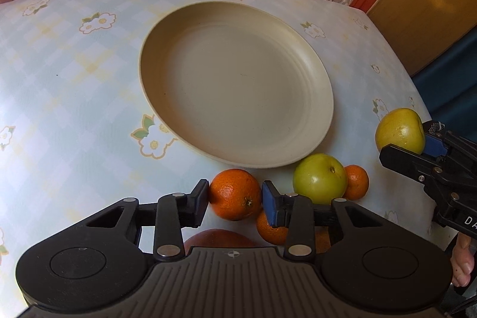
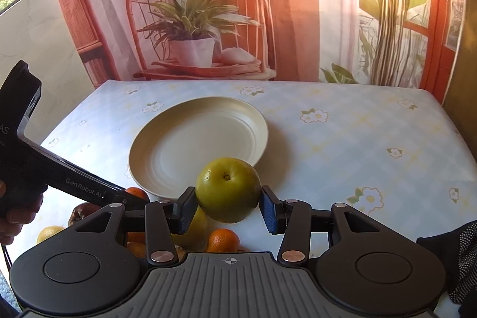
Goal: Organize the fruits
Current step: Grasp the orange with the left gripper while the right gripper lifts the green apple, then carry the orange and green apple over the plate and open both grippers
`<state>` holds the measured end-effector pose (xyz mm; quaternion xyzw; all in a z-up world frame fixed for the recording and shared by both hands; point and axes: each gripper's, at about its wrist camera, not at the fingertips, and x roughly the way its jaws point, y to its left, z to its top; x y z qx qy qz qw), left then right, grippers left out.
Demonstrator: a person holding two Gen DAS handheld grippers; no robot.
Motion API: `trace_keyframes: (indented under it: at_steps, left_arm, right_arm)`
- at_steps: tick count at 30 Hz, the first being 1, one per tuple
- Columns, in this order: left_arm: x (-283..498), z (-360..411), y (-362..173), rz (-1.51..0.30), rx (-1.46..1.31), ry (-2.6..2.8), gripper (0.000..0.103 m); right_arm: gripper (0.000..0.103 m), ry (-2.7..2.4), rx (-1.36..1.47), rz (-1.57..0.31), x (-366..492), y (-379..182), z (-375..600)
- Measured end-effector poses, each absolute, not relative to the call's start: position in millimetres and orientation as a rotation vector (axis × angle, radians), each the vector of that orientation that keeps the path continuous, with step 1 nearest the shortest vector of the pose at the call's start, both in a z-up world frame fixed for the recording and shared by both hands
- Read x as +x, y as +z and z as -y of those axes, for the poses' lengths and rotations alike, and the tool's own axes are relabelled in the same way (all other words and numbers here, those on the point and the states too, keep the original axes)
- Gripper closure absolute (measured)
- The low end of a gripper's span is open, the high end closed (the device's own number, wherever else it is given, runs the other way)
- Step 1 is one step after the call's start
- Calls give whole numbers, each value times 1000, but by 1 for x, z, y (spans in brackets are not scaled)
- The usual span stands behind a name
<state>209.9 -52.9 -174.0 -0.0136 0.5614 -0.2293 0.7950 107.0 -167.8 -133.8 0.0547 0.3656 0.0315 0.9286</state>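
My left gripper (image 1: 235, 198) is shut on an orange mandarin (image 1: 235, 194), with a pad against each side of it, just in front of the cream plate (image 1: 238, 82). The plate holds nothing. My right gripper (image 2: 228, 210) is shut on a yellow-green apple (image 2: 228, 189), held a little above the cloth near the plate's (image 2: 196, 145) front rim. In the left wrist view this apple (image 1: 399, 134) shows at the far right in the right gripper (image 1: 410, 146). A green apple (image 1: 319, 178), a small mandarin (image 1: 356, 181) and another mandarin (image 1: 269, 228) lie close by.
A reddish fruit (image 1: 220, 239) lies partly hidden under my left gripper. A yellow fruit (image 2: 49, 231), a dark red fruit (image 2: 82, 212) and a mandarin (image 2: 223, 240) lie by the near edge. The flowered tablecloth (image 2: 357, 145) ends at a printed backdrop. A person's fingers (image 1: 462, 264) show at right.
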Motion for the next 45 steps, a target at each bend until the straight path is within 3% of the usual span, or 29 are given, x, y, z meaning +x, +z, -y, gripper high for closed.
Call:
trace_keyframes:
  at_steps: [15, 24, 45]
  left_arm:
    - [241, 39, -112, -996, 24, -468, 63]
    - [271, 57, -126, -999, 65, -438, 63]
    - [280, 52, -148, -1023, 86, -381, 63]
  right_arm:
    - [61, 174, -16, -785, 171, -129, 166]
    - [61, 135, -13, -843, 220, -153, 161]
    - [61, 53, -41, -895, 244, -174, 147]
